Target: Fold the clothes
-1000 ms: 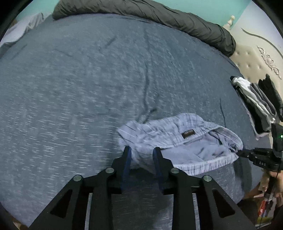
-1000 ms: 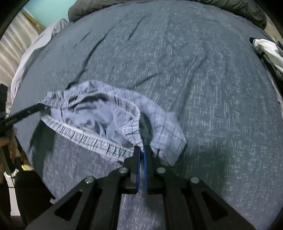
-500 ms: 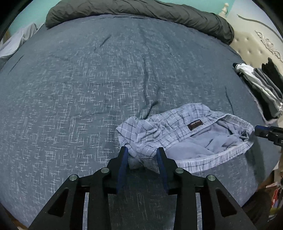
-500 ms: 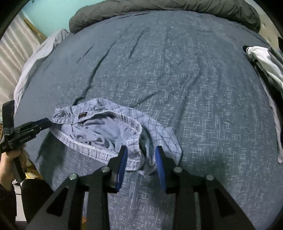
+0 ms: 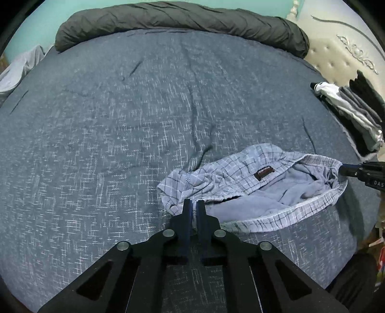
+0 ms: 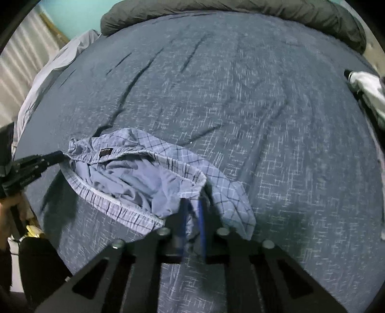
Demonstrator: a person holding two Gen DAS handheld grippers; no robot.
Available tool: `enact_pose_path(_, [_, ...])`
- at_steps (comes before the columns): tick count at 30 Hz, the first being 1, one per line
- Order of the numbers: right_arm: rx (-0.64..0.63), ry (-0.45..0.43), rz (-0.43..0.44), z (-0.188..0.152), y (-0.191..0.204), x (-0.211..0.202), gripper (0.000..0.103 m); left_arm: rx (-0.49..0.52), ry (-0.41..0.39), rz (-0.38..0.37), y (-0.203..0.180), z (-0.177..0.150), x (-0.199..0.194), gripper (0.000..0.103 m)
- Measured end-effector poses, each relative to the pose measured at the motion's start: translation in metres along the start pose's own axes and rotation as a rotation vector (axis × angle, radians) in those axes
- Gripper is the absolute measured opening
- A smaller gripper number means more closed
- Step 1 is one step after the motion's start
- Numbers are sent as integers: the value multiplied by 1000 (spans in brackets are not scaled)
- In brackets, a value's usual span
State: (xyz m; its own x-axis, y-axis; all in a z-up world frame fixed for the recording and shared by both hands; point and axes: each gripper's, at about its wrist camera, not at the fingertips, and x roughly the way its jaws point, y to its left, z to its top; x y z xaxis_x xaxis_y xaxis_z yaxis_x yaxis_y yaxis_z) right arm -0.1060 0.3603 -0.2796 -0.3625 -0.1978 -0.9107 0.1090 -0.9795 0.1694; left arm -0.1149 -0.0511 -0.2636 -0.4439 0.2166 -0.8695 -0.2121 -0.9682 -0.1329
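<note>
Light blue checked shorts (image 5: pixel 240 173) lie bunched on the bed near its front edge, waistband gaping open, a dark label on it. My left gripper (image 5: pixel 193 204) has its jaws closing tight on the left end of the waistband. In the right wrist view the shorts (image 6: pixel 144 173) spread to the left, and my right gripper (image 6: pixel 192 207) is closing on the right end of the waistband, with cloth between its blurred fingers. Each gripper shows in the other's view: the right gripper (image 5: pixel 343 168) at the shorts' far end, the left gripper (image 6: pixel 60 154) likewise.
The bed (image 5: pixel 120 120) has a dark blue flecked cover. A rolled dark grey duvet (image 5: pixel 180 16) lies along its far edge. A stack of folded clothes (image 5: pixel 349 113) sits at the right by the cream headboard (image 5: pixel 336 55). Pale cloth (image 5: pixel 19 69) hangs at the left.
Both grippers stood open around the waistband ends half a second ago and have closed on them. The right one was shut a second ago, then opened. The hands barely moved.
</note>
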Motion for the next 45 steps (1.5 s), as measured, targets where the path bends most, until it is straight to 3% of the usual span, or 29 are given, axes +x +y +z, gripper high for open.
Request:
enact_pose_path(7, [34, -104, -33, -1, -16, -35, 2, -19, -75, -26, 5, 10, -36, 3])
enact_pose_path(18, [92, -291, -38, 17, -23, -102, 2, 17, -183, -59, -17, 65, -90, 3])
enact_pose_path(23, [77, -224, -47, 17, -25, -93, 2, 60, -123, -57, -30, 69, -75, 3])
enact_pose_path(31, [49, 7, -54, -25, -30, -16, 2, 48, -32, -56, -28, 32, -28, 3])
enact_pose_path(34, [37, 44, -52, -33, -28, -4, 3, 50, -19, -48, -28, 21, -21, 3])
enact_pose_path(36, [26, 54, -58, -34, -26, -1, 8, 53, -19, -47, -28, 18, -20, 3])
enact_pose_path(38, [-8, 41, -81, -31, -22, -4, 26, 56, -23, -45, -29, 17, -19, 3])
enact_pose_path(41, [-63, 8, -88, -25, -8, -8, 37, 53, -28, -47, -31, 16, -20, 3])
enact_pose_path(45, [-170, 11, -134, -17, 9, -1, 38, 59, -32, -49, -31, 18, -25, 3])
